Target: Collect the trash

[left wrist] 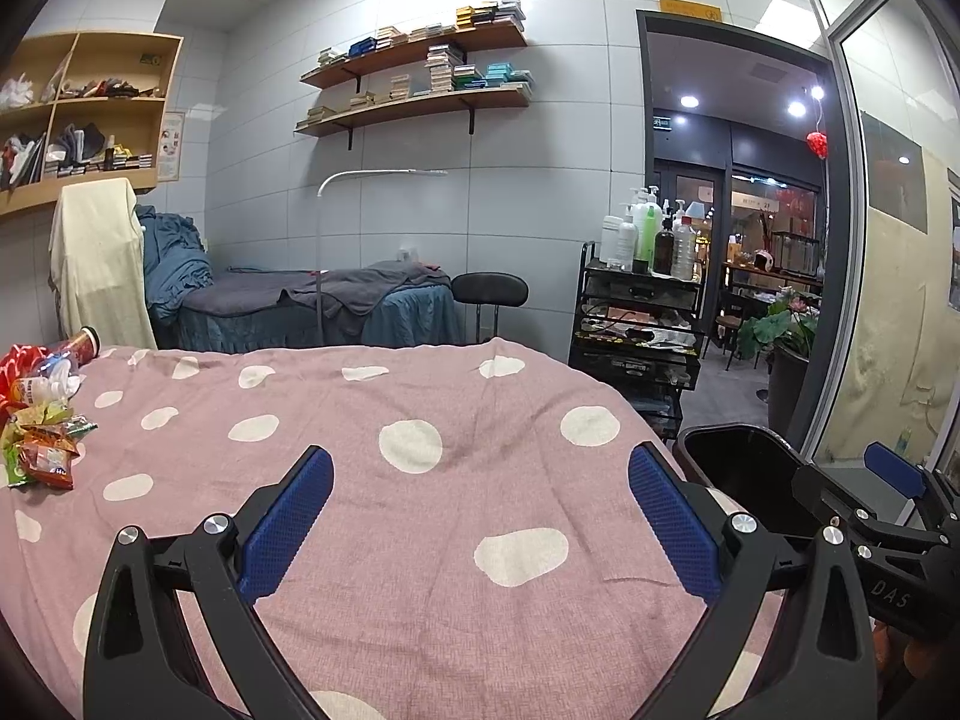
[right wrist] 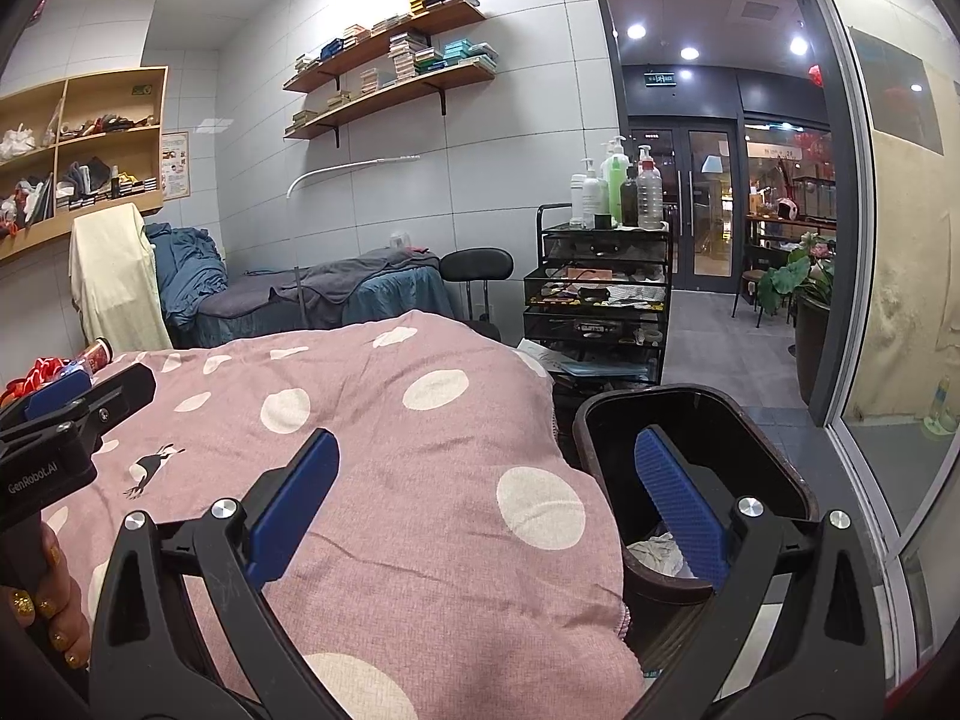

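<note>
A heap of trash (left wrist: 42,414) lies at the far left of the pink dotted bedspread (left wrist: 420,480): snack wrappers, a crushed plastic bottle and a red can. A dark bin (right wrist: 696,480) stands on the floor at the bed's right side, with crumpled paper (right wrist: 657,552) inside. My left gripper (left wrist: 480,516) hovers open over the middle of the bedspread, holding nothing. My right gripper (right wrist: 486,510) is open and empty too, straddling the bed's edge and the bin, its right finger (right wrist: 678,510) above the bin's mouth. The bin (left wrist: 738,468) and right gripper (left wrist: 894,504) show at the right of the left wrist view.
A black wire trolley (right wrist: 600,294) loaded with bottles stands past the bin, beside an open doorway (right wrist: 714,180). A second bed (left wrist: 318,306), a stool (left wrist: 489,291) and a draped chair (left wrist: 99,258) are behind. A glass wall (right wrist: 888,300) runs along the right. A hand (right wrist: 42,606) holds the left gripper.
</note>
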